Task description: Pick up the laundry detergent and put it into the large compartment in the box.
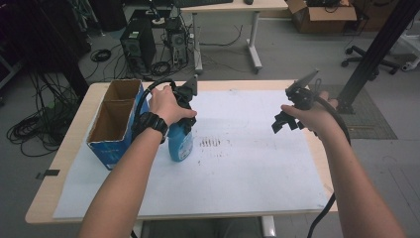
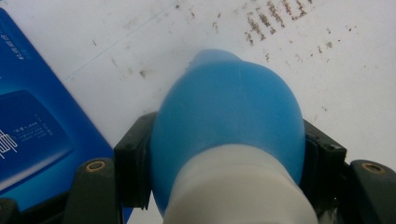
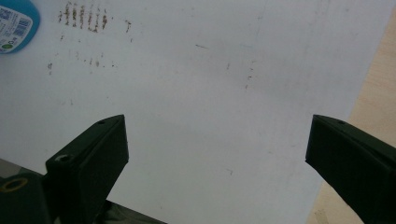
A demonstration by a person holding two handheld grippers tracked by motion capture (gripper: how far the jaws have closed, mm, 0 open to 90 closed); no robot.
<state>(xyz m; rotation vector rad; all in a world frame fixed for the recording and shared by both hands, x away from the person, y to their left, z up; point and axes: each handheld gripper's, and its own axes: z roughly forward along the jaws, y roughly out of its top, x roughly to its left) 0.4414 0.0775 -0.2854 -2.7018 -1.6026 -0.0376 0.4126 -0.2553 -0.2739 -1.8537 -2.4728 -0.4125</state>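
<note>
A blue bottle [image 1: 180, 143] with a pale collar stands upright on the white paper sheet [image 1: 247, 168], just right of the blue cardboard box [image 1: 115, 124]. My left gripper [image 1: 184, 113] is shut on the bottle's upper part; in the left gripper view the black jaws press both sides of the blue bottle [image 2: 229, 121] from above. My right gripper [image 1: 283, 121] hovers open over the right side of the sheet with nothing between its jaws. In the right gripper view my right gripper [image 3: 217, 149] faces bare paper, and the bottle's base [image 3: 16, 21] shows at the top left corner.
The open-topped blue box [image 2: 32, 121] stands at the table's left side, close to the bottle. Dark smudges [image 1: 212, 145] mark the paper near the middle. The wooden table edge [image 3: 373, 93] lies right of the sheet. Computer towers [image 1: 138, 47] and cables sit on the floor beyond.
</note>
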